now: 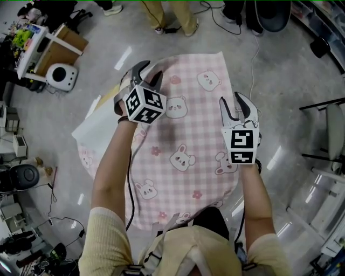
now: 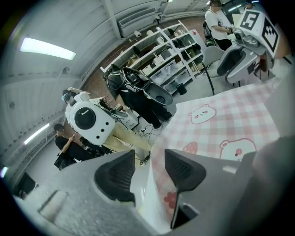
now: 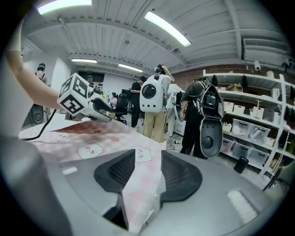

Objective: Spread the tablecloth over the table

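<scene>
A pink checked tablecloth printed with bears lies over the table, hanging down at the near side; a strip of white tabletop shows at the left. My left gripper is at the cloth's far left corner, my right gripper at its right edge. In the left gripper view the jaws stand apart with the cloth's edge loose between them, not pressed. The right gripper's jaws are also apart, a fold of cloth lying in the gap. The left gripper shows across the cloth.
A white round device and a cardboard box stand on the floor at the far left. A person's legs are beyond the table. A black-framed chair is at the right. Cables lie on the floor; shelving lines the wall.
</scene>
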`<state>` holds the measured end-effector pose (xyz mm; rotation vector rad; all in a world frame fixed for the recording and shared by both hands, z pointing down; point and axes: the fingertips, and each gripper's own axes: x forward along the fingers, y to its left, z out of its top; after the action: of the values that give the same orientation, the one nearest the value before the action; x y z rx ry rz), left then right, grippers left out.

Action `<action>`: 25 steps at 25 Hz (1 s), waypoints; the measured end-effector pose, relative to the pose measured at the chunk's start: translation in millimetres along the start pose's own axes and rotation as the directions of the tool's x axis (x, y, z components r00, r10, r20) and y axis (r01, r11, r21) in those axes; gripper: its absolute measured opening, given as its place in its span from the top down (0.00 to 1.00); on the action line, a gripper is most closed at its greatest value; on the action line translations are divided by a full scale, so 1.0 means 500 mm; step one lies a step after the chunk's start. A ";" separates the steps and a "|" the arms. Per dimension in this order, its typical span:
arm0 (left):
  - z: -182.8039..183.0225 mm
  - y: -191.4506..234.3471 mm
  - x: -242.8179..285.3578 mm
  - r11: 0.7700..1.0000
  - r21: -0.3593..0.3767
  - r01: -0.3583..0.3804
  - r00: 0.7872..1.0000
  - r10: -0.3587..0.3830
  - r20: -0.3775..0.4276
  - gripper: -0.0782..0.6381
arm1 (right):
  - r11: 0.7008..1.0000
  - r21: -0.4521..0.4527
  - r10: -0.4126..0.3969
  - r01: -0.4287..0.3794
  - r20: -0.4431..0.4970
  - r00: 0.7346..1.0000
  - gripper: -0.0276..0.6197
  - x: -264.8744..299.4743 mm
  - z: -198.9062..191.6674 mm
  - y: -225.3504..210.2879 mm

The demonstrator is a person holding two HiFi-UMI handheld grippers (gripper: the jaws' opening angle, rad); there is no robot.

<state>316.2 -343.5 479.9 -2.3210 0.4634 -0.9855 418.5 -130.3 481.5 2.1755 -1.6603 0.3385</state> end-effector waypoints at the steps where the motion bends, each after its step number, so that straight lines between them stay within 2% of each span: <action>1: 0.000 0.005 -0.011 1.000 -0.009 -0.004 1.000 0.005 0.007 0.60 | 1.000 0.003 0.005 -0.005 0.004 1.000 0.68 -0.006 0.004 0.004; 6: 0.005 0.026 -0.080 0.996 -0.089 -0.001 0.999 0.006 0.053 0.60 | 0.997 0.044 0.059 -0.059 0.016 0.998 0.60 -0.037 0.024 0.038; 11: -0.009 0.039 -0.167 0.983 -0.184 0.009 0.995 0.009 0.095 0.60 | 0.995 0.035 0.095 -0.096 0.035 0.995 0.60 -0.070 0.060 0.085; 14: -0.035 0.042 -0.220 0.962 -0.271 0.030 0.994 0.000 0.112 0.60 | 0.990 0.047 0.128 -0.131 0.051 0.990 0.61 -0.094 0.082 0.118; 18: -0.071 0.067 -0.298 0.921 -0.388 0.033 0.991 0.019 0.131 0.60 | 0.987 0.025 0.156 -0.159 0.083 0.984 0.62 -0.122 0.123 0.163; 21: -0.099 0.083 -0.350 0.901 -0.433 0.015 0.990 0.046 0.132 0.60 | 0.985 0.009 0.173 -0.175 0.101 0.980 0.64 -0.132 0.149 0.192; 25: -0.144 0.103 -0.421 0.888 -0.460 -0.029 0.990 0.089 0.110 0.61 | 0.980 0.003 0.197 -0.198 0.116 0.974 0.65 -0.145 0.184 0.231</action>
<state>117.3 -302.5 374.7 -2.7481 0.7790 -0.7472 284.0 -133.9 386.6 2.0793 -1.9503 0.2850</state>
